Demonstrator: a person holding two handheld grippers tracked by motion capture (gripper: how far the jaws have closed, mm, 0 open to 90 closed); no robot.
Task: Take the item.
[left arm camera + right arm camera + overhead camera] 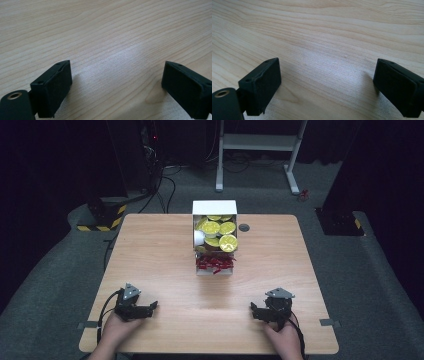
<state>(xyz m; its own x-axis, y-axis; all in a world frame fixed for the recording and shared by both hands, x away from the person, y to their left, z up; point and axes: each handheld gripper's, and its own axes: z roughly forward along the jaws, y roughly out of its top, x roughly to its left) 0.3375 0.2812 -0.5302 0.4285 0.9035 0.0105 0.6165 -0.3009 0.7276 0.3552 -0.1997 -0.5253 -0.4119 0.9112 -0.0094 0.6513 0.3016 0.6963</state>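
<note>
A: So, where am I?
B: Start. Both tongs, left [153, 305] and right [253, 308], spread, empty, resting on the bench [160, 260].
A: The box [215, 237]?
B: Twelve o'clock, well apart. I'd reach forward next.

Bare wood lies between the left gripper [152, 307] and the right gripper [255, 311], both low at the near edge of the table [150, 250]. Both stand with jaws wide apart; in each gripper view nothing but tabletop sits between them. Only obstacle on the top: a white box [215, 208] at far centre, with yellow-lidded cups [220, 235] and red bits [215, 263] spilling toward the near side. Wide free lanes run left and right of it. A small dark disc [244, 227] lies flat just right of the box.
</note>
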